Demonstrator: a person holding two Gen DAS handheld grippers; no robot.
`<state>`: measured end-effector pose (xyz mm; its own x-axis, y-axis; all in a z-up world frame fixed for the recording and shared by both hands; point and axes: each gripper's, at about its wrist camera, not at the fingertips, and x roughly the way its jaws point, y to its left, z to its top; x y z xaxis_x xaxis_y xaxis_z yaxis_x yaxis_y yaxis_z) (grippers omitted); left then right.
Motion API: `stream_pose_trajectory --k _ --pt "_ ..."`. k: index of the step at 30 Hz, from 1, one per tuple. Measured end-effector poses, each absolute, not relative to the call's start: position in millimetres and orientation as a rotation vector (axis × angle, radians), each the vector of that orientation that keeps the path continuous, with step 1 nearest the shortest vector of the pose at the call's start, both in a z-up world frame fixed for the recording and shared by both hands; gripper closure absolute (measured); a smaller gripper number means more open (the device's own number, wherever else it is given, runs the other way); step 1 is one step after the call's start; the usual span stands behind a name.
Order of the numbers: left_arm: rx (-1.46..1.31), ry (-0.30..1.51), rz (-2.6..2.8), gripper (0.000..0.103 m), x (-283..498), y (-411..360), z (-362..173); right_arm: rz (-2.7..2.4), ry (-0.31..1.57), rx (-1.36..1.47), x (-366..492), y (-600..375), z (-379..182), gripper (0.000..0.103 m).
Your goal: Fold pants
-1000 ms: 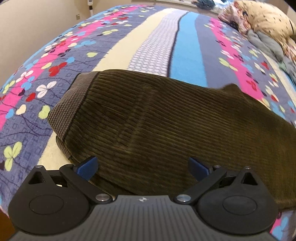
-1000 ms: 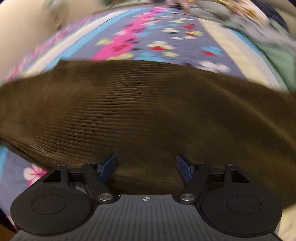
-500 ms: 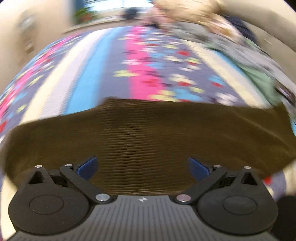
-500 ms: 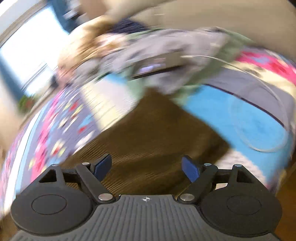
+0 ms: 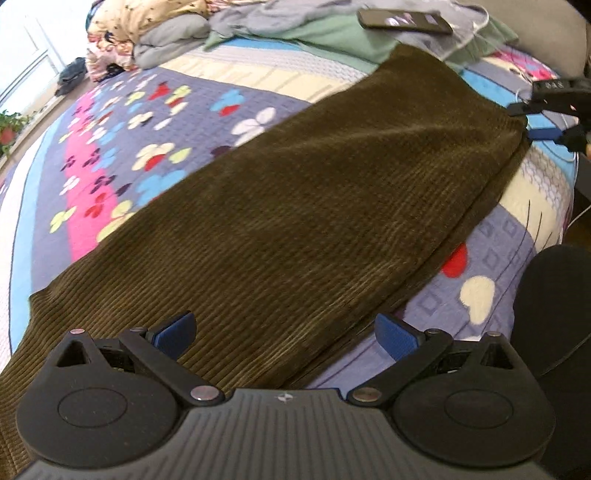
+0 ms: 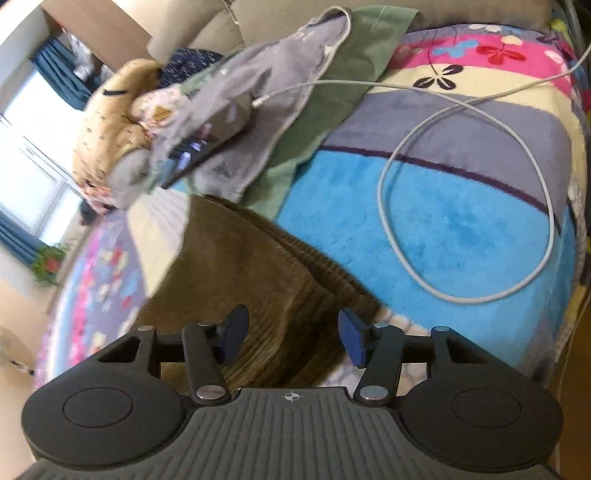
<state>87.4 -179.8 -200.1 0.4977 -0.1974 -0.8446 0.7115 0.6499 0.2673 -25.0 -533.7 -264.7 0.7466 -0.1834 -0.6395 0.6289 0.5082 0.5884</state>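
Brown corduroy pants [image 5: 295, 206] lie flat and long on a flowered bedspread [image 5: 110, 147], one leg layer on the other. My left gripper [image 5: 284, 332] is open and empty, low over the pants' near edge. The right gripper shows in the left wrist view [image 5: 543, 122] at the far end of the pants. In the right wrist view my right gripper [image 6: 291, 336] is open, its blue pads astride the pants' end [image 6: 258, 280], which bunches into a ridge between them.
A white cable [image 6: 461, 184] loops on the blue blanket right of the pants. A phone [image 5: 402, 20] lies on grey and green clothes [image 5: 325, 33] at the bed's far side. Pillows [image 5: 140, 22] sit far left. A dark leg [image 5: 554, 332] stands at right.
Both cameras have swung right along the pants. The left now looks down the legs; the right has reached the far end, and its jaws stand narrower.
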Motion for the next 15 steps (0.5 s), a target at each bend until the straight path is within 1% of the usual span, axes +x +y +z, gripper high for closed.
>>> stream_pose_trajectory --k 1,2,3,4,6,9,11,14,15 --pt "0.667 0.891 -0.603 0.000 88.0 -182.1 -202.3 -0.518 0.551 0.906 -19.7 -534.9 -267.8 0.046" --pt "0.672 0.894 -0.603 0.000 89.1 -185.3 -204.1 -0.510 0.548 0.902 -16.9 -535.4 -269.6 0.052" --pt "0.679 0.896 -0.603 0.000 90.4 -189.0 -205.9 -0.512 0.547 0.885 -13.0 -535.4 -271.5 0.083" --pt "0.684 0.897 -0.601 0.000 91.9 -192.8 -208.0 -0.515 0.551 0.857 -10.4 -535.5 -272.4 0.089" --pt "0.685 0.903 -0.601 0.000 93.3 -198.8 -210.4 -0.516 0.556 0.841 -8.8 -538.3 -272.0 0.090" --pt "0.666 0.907 -0.612 0.000 92.7 -202.6 -208.7 -0.501 0.485 0.833 -21.5 -539.9 -256.2 0.090" --pt "0.664 0.909 -0.622 0.000 92.1 -204.4 -209.4 -0.496 0.471 0.840 -29.3 -540.0 -252.4 0.090" --pt "0.669 0.915 -0.624 0.000 91.9 -206.8 -212.5 -0.544 0.554 0.875 -30.1 -542.2 -278.2 0.090" --pt "0.668 0.915 -0.625 0.000 91.8 -206.7 -212.7 -0.544 0.546 0.892 -31.9 -543.0 -286.4 0.090"
